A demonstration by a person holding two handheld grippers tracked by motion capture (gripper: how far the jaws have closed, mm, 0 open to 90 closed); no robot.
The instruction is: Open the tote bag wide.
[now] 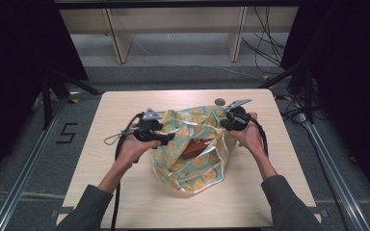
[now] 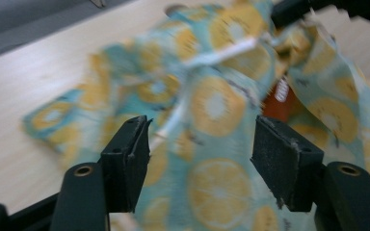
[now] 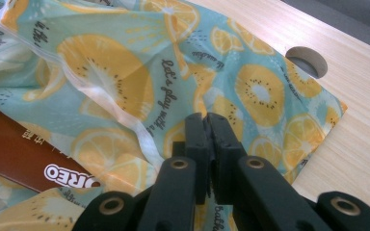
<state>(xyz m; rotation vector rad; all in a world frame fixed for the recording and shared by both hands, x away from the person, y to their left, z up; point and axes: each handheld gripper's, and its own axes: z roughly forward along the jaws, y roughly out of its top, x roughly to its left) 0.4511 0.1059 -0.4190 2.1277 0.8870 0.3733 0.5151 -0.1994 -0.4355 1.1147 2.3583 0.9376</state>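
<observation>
A teal cloth bag (image 1: 197, 169) printed with lemon slices lies crumpled at the table's middle. A brown Oreo box (image 1: 195, 148) shows through its open mouth. My left gripper (image 1: 169, 140) is at the bag's left side. In the left gripper view its jaws stand open (image 2: 200, 154), with bag fabric (image 2: 217, 106) and a white drawstring in the gap, and the pads do not press on it. My right gripper (image 1: 224, 124) is at the bag's upper right edge. In the right gripper view it is shut (image 3: 207, 130) on a fold of the bag (image 3: 125, 72), with the box (image 3: 14, 154) to its left.
The pale wooden table (image 1: 125, 110) has a round cable hole (image 1: 219, 101) just behind the bag, also seen as the hole (image 3: 307, 61) beyond the fabric. Bare tabletop lies to the left, right and front of the bag. Cables trail from both grippers.
</observation>
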